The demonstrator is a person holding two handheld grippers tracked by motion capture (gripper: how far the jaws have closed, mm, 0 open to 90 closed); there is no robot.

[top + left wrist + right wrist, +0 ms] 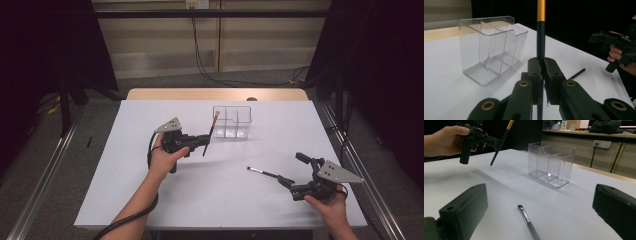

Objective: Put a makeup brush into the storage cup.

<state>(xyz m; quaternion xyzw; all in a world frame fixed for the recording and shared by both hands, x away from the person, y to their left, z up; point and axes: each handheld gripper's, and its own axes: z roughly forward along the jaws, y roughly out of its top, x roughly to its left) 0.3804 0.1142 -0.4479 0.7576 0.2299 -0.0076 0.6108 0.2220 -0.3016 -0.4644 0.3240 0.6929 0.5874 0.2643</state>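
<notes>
My left gripper is shut on a dark brush with a gold band, held upright above the table just left of the clear divided box. In the left gripper view the brush handle rises between the pressed jaws, with the clear box to its left. A second black brush lies flat on the white table, its bristle tip pointing toward the box. My right gripper stands open near the table, with that brush lying between and ahead of its jaws.
The box has several empty compartments and stands at the far middle of the table. A wooden edge runs behind the white sheet. Metal rails flank both sides, and cables lie on the floor beyond.
</notes>
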